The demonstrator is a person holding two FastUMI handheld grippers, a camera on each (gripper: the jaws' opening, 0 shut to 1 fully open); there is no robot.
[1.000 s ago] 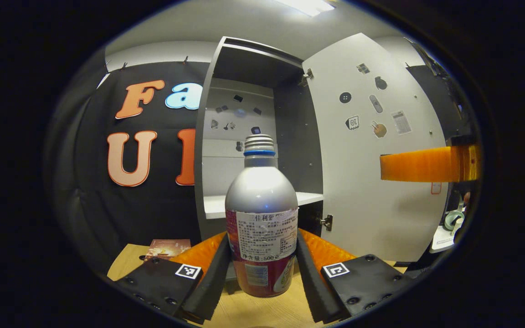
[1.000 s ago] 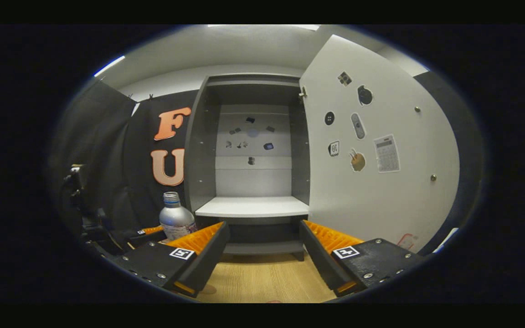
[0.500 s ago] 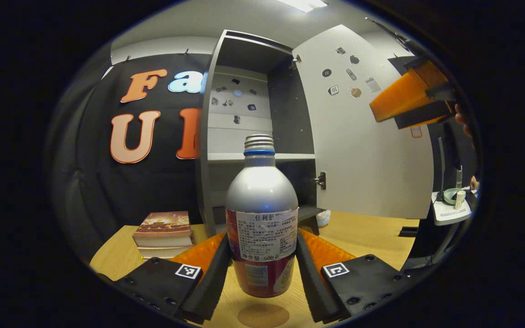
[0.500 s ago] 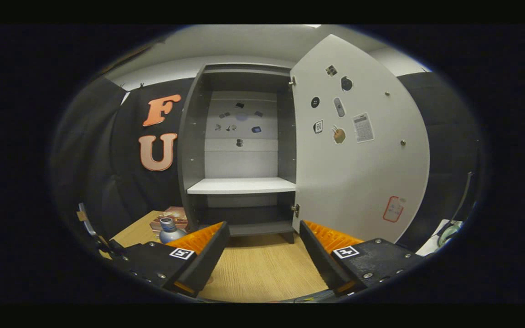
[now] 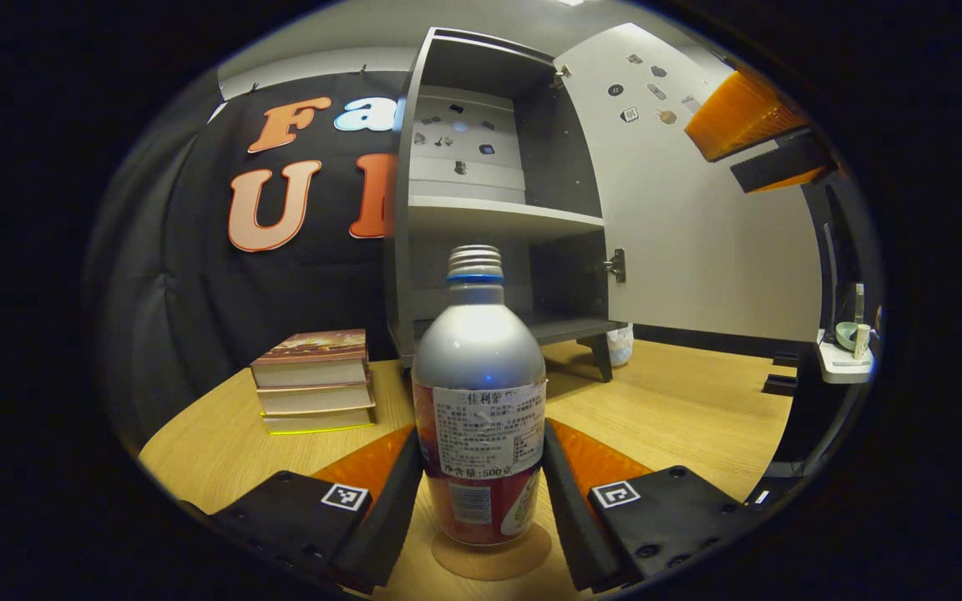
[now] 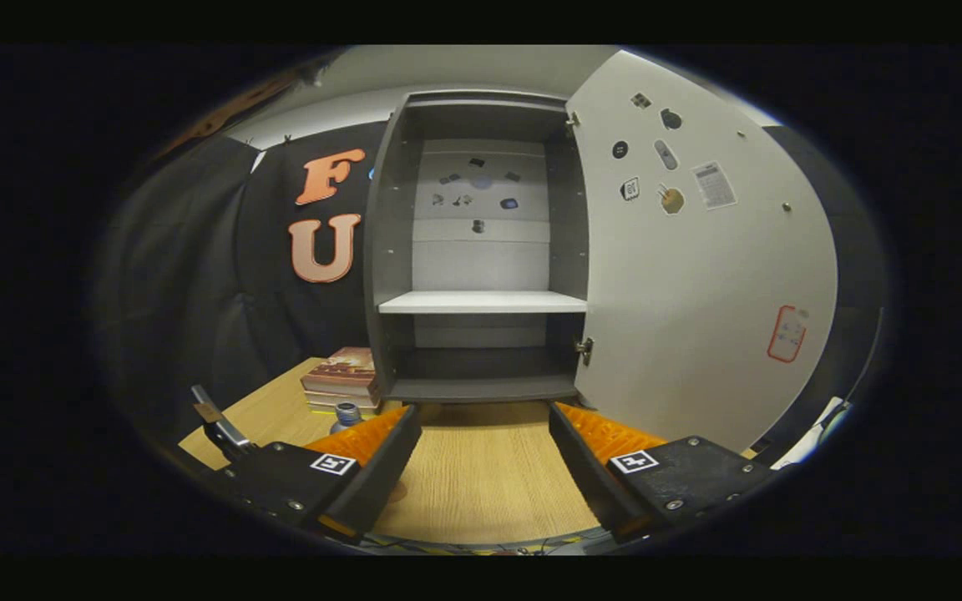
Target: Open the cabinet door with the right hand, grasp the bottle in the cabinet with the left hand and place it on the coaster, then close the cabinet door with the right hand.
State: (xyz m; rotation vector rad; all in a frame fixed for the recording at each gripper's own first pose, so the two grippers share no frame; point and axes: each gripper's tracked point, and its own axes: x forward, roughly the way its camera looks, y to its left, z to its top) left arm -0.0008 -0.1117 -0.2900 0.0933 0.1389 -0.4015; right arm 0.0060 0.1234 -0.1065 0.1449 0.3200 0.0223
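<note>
My left gripper (image 5: 481, 492) is shut on a silver bottle (image 5: 479, 367) with a ribbed cap and a printed label. The bottle stands upright over a round cork coaster (image 5: 493, 558) on the wooden table, its base at or just above the coaster. Behind it the grey cabinet (image 5: 481, 184) stands with its white door (image 5: 698, 225) swung wide open. My right gripper (image 6: 481, 463) is open, held above the table in front of the cabinet (image 6: 481, 250), with nothing between its fingers. It also shows high at the upper right of the left gripper view as the right gripper (image 5: 752, 125). The bottle's cap (image 6: 348, 412) peeks out at the lower left.
A stack of three books (image 5: 314, 380) lies on the table (image 5: 673, 417) left of the cabinet. The open door (image 6: 698, 275) juts out to the right of the cabinet. A small side shelf with a cup (image 5: 847, 355) stands at the far right.
My left gripper has come down with the bottle, from shelf height to the coaster. My right gripper has drawn back and up from the cabinet; the door stays open.
</note>
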